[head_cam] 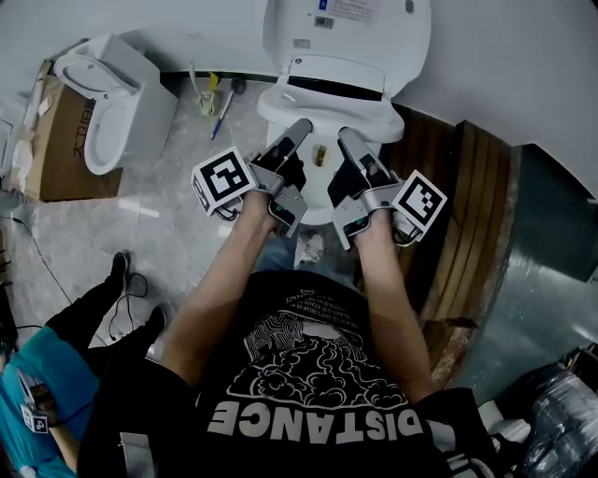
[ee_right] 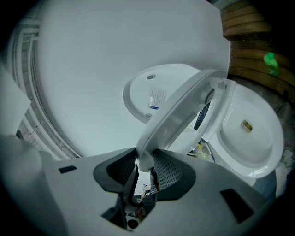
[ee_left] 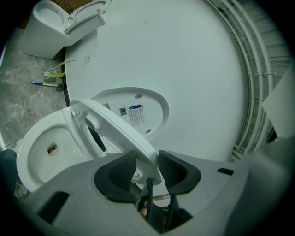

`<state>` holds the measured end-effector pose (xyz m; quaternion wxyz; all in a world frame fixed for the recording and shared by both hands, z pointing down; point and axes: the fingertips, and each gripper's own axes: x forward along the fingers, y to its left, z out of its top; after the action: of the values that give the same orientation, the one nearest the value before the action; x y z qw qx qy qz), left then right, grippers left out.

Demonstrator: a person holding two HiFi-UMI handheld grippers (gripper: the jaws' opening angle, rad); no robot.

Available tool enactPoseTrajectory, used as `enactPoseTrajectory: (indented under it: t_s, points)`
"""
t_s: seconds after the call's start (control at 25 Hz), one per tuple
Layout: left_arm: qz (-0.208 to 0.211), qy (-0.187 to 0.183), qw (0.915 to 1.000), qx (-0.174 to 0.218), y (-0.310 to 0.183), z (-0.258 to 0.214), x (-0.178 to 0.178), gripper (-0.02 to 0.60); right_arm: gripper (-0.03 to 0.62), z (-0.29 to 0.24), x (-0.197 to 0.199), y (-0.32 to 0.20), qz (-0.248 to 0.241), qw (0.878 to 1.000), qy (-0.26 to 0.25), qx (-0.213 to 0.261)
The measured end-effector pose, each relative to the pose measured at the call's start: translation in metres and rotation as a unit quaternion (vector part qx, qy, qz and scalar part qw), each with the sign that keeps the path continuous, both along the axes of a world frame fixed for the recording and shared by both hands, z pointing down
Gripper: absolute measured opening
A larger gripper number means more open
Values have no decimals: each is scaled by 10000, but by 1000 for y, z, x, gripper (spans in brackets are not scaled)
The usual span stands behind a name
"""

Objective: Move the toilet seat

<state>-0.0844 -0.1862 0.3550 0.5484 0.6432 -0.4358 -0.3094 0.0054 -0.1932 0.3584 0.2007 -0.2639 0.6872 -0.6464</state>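
The white toilet seat (head_cam: 329,105) stands partly raised over the bowl (head_cam: 316,177), tilted between the bowl and the upright lid (head_cam: 348,28). My left gripper (head_cam: 301,129) is shut on the seat's front rim (ee_left: 117,126), which runs between its dark pads (ee_left: 175,170). A little to the right, my right gripper (head_cam: 347,138) is shut on the same rim (ee_right: 182,113), which sits pinched between its ribbed pads (ee_right: 167,171). Both grippers point level at the toilet. The bowl (ee_left: 48,147) lies open below the seat, and the lid (ee_right: 156,92) leans on the wall behind.
A second toilet (head_cam: 105,105) and a cardboard box (head_cam: 58,140) stand at the left. Small tools (head_cam: 211,97) lie on the floor between the two toilets. Wooden boards (head_cam: 467,215) lean at the right. Another person's legs (head_cam: 84,317) are at lower left.
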Motion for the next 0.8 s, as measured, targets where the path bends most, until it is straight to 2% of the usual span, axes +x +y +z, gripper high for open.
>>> enactPoseTrajectory:
  t_s: [0.24, 0.8]
  points:
    - [70, 126, 9996, 241, -6, -14, 1, 156, 135, -14, 0, -5, 148, 9995, -148, 228]
    - [463, 135, 9978, 450, -120, -53, -18, 152, 124, -53, -19, -121, 322, 9966, -412, 637]
